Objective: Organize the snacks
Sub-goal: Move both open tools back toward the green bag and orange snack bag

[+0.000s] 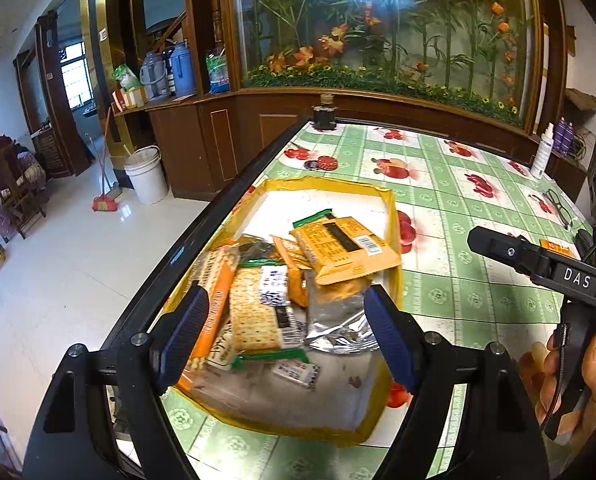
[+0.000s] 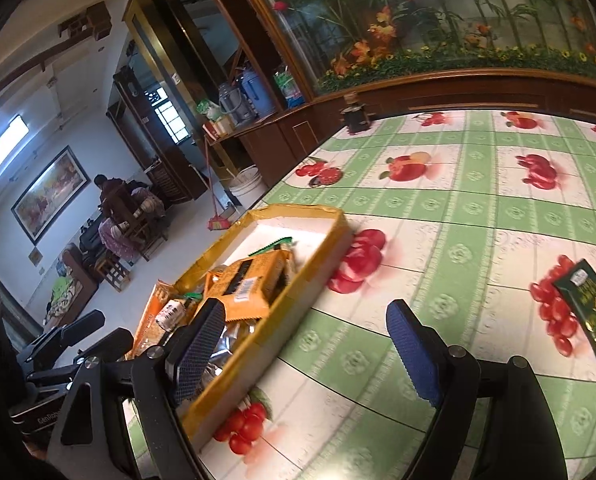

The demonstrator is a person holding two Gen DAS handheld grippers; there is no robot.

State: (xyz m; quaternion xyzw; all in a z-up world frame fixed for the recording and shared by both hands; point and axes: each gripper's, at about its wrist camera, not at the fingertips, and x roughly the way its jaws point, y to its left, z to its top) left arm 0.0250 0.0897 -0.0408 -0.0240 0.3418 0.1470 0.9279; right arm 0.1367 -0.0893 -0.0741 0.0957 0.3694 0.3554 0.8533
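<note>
A yellow-rimmed tray (image 1: 394,216) with a white floor sits near the table's left edge and holds several snack packets. Among them are an orange packet (image 1: 346,248), a clear cracker pack (image 1: 253,312) and a silver foil packet (image 1: 338,320). My left gripper (image 1: 287,332) hovers open above the tray's near end with nothing pressed between its blue pads. My right gripper (image 2: 306,354) is open and empty over the tablecloth, just right of the tray (image 2: 322,264). A dark green snack packet (image 2: 586,312) lies alone on the table to the right.
The table (image 1: 458,200) has a green fruit-print cloth and a black edge at left. On it stand a dark bottle (image 1: 324,114), a white spray bottle (image 1: 542,156) and glasses (image 1: 558,206). A hand (image 1: 594,368) grips the right tool. A bucket (image 1: 145,176) and a broom are on the floor; people sit far left.
</note>
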